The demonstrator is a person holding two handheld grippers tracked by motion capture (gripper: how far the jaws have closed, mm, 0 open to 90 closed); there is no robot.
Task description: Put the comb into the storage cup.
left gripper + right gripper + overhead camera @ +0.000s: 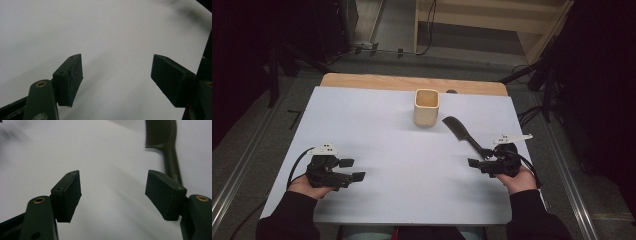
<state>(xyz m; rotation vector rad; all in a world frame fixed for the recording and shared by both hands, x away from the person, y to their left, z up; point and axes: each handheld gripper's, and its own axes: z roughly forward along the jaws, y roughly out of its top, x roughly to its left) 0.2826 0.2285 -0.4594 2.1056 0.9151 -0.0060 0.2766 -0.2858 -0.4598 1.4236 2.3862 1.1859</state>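
the right gripper, at the lower right of the high view, has its matte black block jaws apart, empty. just beside it lies a black plastic comb, fine-toothed, its long axis running diagonally, head toward the upper left near a square cream cup. the left gripper, lower left, is likewise spread over the smooth white table.

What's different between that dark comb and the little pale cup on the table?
The comb is black, while the cup is pale cream. The comb lies flat and long on the white table; the cup stands upright, squarish, its mouth open. The comb's handle ends close by the right gripper; the cup stands farther off, near the table's far edge. Both rest untouched on the same surface.
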